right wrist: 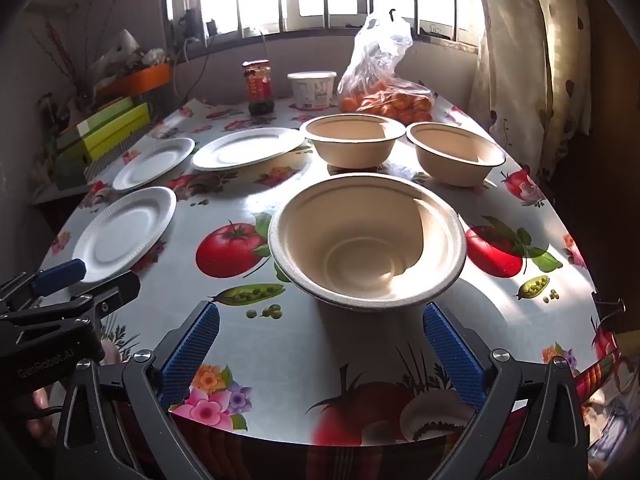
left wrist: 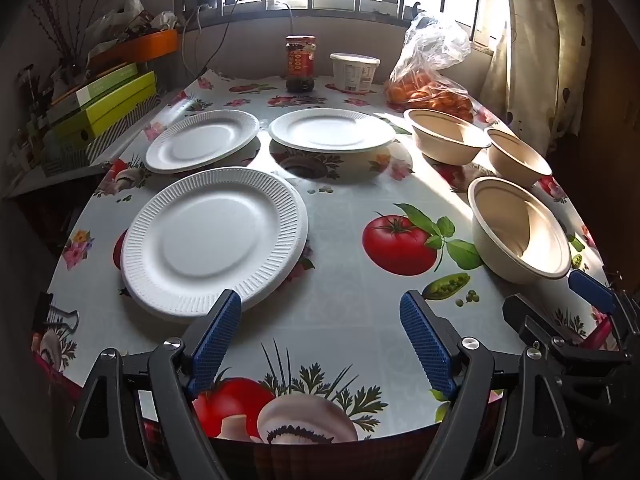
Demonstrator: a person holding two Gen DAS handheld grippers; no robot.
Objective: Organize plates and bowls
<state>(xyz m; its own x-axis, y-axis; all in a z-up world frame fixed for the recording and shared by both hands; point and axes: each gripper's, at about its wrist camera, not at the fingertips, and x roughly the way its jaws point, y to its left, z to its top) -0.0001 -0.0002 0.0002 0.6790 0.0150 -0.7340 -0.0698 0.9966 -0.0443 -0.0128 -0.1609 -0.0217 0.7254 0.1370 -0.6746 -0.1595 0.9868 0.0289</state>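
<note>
Three white foam plates lie apart on the patterned tablecloth: a near plate (left wrist: 214, 240), a far left plate (left wrist: 202, 140) and a far middle plate (left wrist: 332, 128). Three beige paper bowls stand to the right: a near bowl (right wrist: 368, 240), a middle bowl (right wrist: 352, 140) and a far right bowl (right wrist: 456, 154). My left gripper (left wrist: 320, 312) is open above the table's front edge, its left fingertip just over the near plate's rim. My right gripper (right wrist: 320, 320) is open just short of the near bowl, with nothing between its fingers. The right gripper (left wrist: 560, 308) also shows at the left wrist view's right edge.
At the back of the table stand a red-labelled jar (left wrist: 301, 64), a white tub (left wrist: 354, 72) and a plastic bag of oranges (left wrist: 432, 80). Green boxes (left wrist: 108, 104) are stacked on a side surface left of the table. A curtain (left wrist: 536, 40) hangs at the right.
</note>
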